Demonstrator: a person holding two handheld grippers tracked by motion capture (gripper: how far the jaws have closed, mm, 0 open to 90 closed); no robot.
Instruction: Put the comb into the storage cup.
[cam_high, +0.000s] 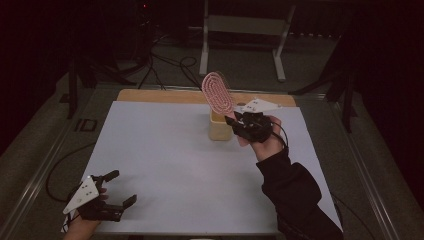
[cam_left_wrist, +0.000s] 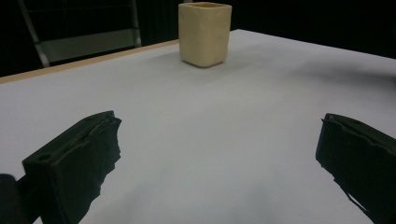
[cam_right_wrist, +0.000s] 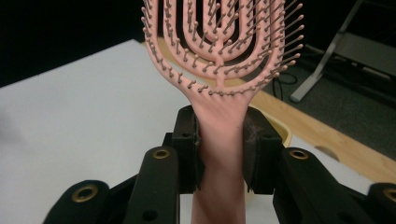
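Observation:
A pink vented hairbrush (cam_high: 217, 93) stands tilted above a cream square cup (cam_high: 219, 127) near the table's far middle. My right gripper (cam_high: 235, 121) is shut on the brush's handle, just right of the cup. In the right gripper view the handle (cam_right_wrist: 219, 140) is clamped between both jaws and the bristled head (cam_right_wrist: 219, 37) rises above them. The cup's rim (cam_right_wrist: 280, 130) peeks out behind the right jaw. My left gripper (cam_high: 122, 187) rests open at the table's near left corner with nothing between its jaws. In its own view the cup (cam_left_wrist: 204, 32) stands far ahead.
The white tabletop (cam_high: 165, 165) has a wooden strip (cam_high: 160, 96) along its far edge. A metal frame stand (cam_high: 242, 30) and cables (cam_high: 170, 70) lie on the floor beyond the table. A person's dark sleeve (cam_high: 295, 195) reaches in from the bottom right.

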